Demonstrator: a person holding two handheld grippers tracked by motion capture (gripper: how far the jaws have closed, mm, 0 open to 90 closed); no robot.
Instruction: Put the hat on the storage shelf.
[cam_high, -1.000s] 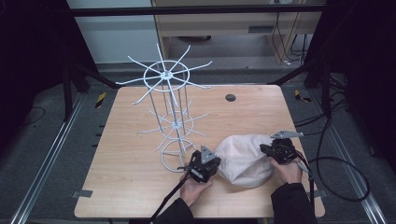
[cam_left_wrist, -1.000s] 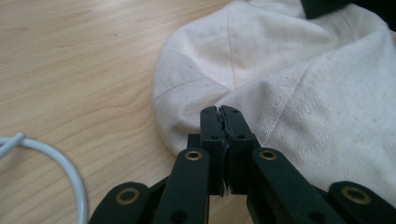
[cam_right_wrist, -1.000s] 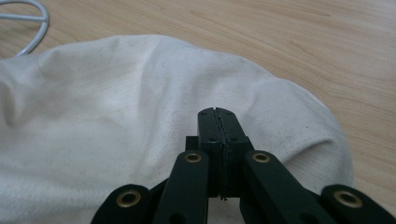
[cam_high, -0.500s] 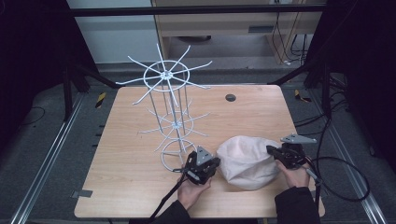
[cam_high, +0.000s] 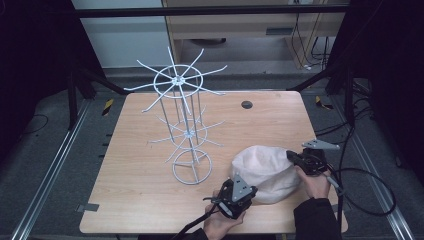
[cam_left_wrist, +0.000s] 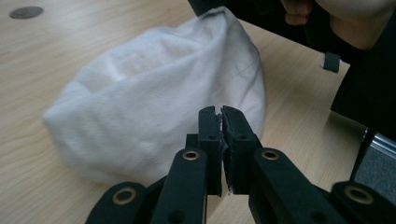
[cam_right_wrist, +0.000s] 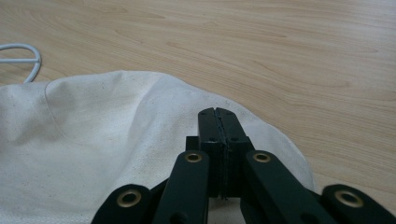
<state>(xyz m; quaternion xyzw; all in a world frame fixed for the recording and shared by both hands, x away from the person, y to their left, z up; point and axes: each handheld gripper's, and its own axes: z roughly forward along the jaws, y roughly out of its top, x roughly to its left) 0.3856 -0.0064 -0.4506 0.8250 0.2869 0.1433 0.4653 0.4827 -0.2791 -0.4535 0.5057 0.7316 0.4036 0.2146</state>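
High view, 1 white hat (cam_high: 265, 170), 1 wire rack (cam_high: 185, 125), 2 grippers

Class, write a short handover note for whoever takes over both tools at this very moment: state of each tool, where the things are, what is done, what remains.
Left tool: jaws shut on the near edge of the white cloth hat.
Right tool: jaws shut on the hat's opposite edge.
The hat lies on the wooden table, near its front right, apart from the white wire rack, which stands upright at the table's middle.
Done: hat gripped on both sides.
Left: probably lift it and hang it on one of the rack's arms; none holds anything yet.
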